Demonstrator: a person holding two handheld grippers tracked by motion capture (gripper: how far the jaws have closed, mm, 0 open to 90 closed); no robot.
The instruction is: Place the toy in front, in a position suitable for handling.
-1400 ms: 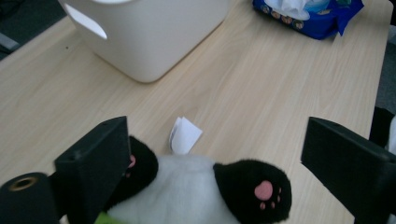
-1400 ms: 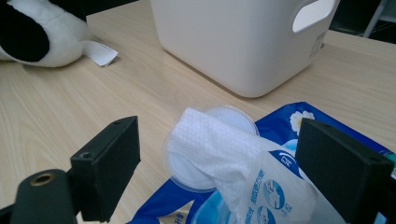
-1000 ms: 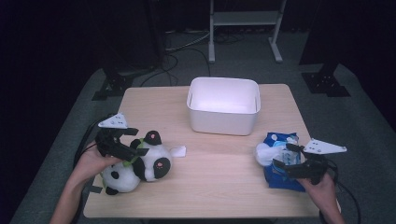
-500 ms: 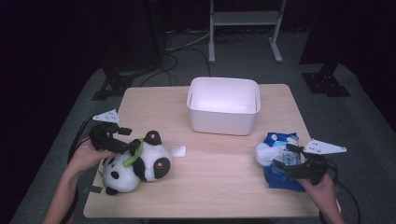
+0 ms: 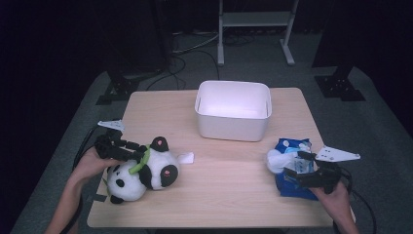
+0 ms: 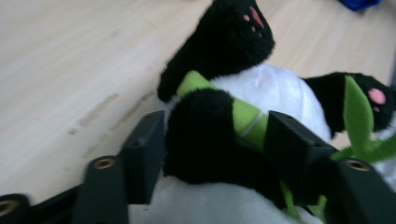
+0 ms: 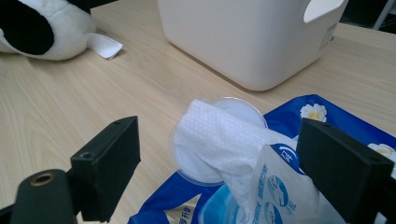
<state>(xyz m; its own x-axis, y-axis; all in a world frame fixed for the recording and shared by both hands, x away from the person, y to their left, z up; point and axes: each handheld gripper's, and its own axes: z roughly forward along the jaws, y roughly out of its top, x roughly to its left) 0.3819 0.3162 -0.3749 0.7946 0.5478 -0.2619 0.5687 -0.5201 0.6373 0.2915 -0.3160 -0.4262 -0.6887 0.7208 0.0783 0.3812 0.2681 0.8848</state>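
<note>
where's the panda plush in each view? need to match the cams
High view: panda plush lies at lower left of the table, the left gripper at its upper side.
Left gripper view: centre, a black limb between the jaws, which have just been closing.
Right gripper view: top left corner, one end of it.
Shared landmark: its white tag on the table, in the high and right gripper views.

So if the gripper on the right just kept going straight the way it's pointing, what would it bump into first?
Probably the white wipe sticking out of the blue wipes pack, which sits between the right gripper's open jaws. Beyond it, the white bin stands in roughly the same line, though depth is hard to judge.
</note>
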